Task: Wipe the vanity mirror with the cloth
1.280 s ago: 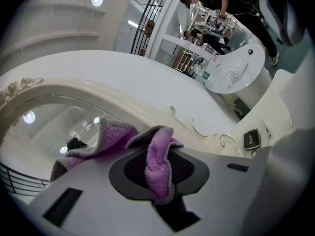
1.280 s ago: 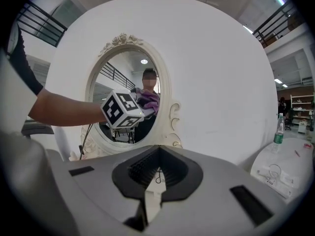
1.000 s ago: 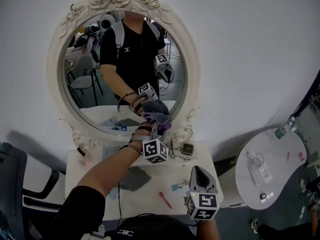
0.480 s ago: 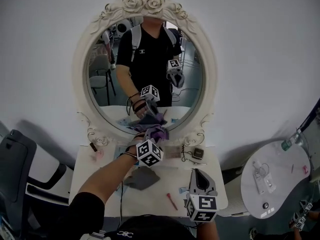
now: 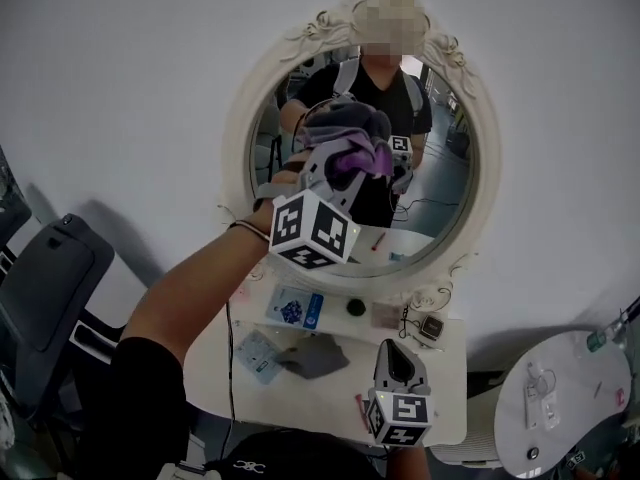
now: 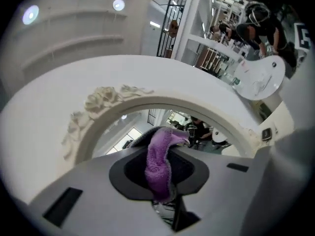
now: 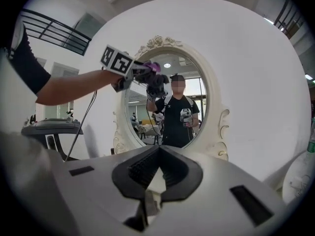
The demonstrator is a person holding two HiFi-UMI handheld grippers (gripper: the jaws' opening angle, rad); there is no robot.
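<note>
The oval vanity mirror point(image 5: 240, 138) has a white carved frame and stands on the white vanity table point(image 5: 330, 403). My left gripper point(image 5: 338, 160) is raised to the upper left part of the glass and is shut on a purple and grey cloth point(image 5: 352, 140). Whether the cloth touches the glass I cannot tell. In the left gripper view the purple cloth point(image 6: 157, 173) hangs between the jaws of the left gripper point(image 6: 163, 154), under the rose carving on the frame point(image 6: 108, 100). My right gripper point(image 5: 398, 353) stays low over the table's front, shut and holding nothing. It point(image 7: 157, 151) faces the mirror point(image 7: 142, 112).
On the table lie a grey cloth point(image 5: 315, 356), blue-and-white packets point(image 5: 295, 308) and a small square clock point(image 5: 430, 330). A dark chair point(image 5: 50, 298) stands at the left. At the lower right is a round white side table point(image 5: 560, 398) with small items.
My left gripper has risen with the cloth from the mirror's lower edge to its upper left glass. The head view has swung left. The right gripper has stayed low.
</note>
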